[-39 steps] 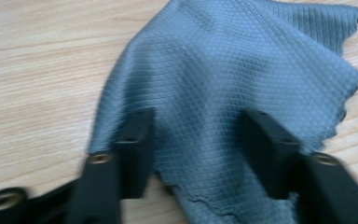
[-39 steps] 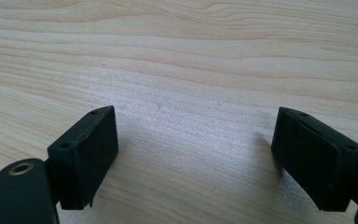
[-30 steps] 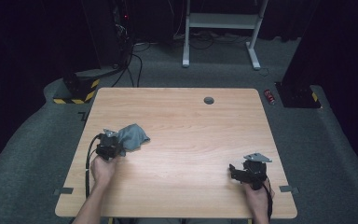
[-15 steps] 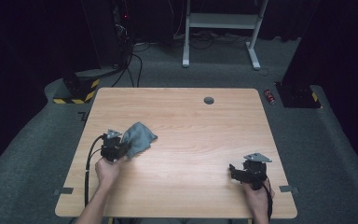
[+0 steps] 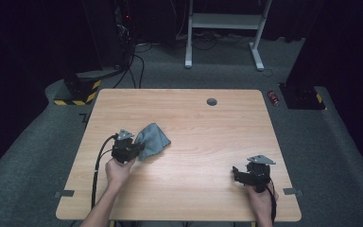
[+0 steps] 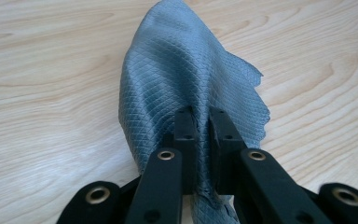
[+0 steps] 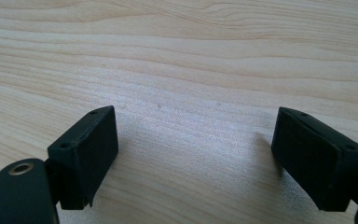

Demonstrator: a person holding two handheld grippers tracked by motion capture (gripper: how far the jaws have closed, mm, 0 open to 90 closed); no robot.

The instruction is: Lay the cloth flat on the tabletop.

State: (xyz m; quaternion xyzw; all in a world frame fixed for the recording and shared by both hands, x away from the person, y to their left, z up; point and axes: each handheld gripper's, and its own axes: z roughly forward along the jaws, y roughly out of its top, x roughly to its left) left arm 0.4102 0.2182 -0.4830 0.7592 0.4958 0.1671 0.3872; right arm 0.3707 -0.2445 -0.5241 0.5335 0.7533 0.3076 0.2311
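Pinching grey cloth (image 6: 186, 84): left tool (image 6: 201, 123), over table (image 5: 194, 113); right tool (image 7: 196, 154) spread, empty.

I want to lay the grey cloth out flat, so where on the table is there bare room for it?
Bare wood runs from the grey cloth to the right gripper, and across the far half up to the small round grommet. It is crowded only at the near-left, where the left gripper pinches the cloth.
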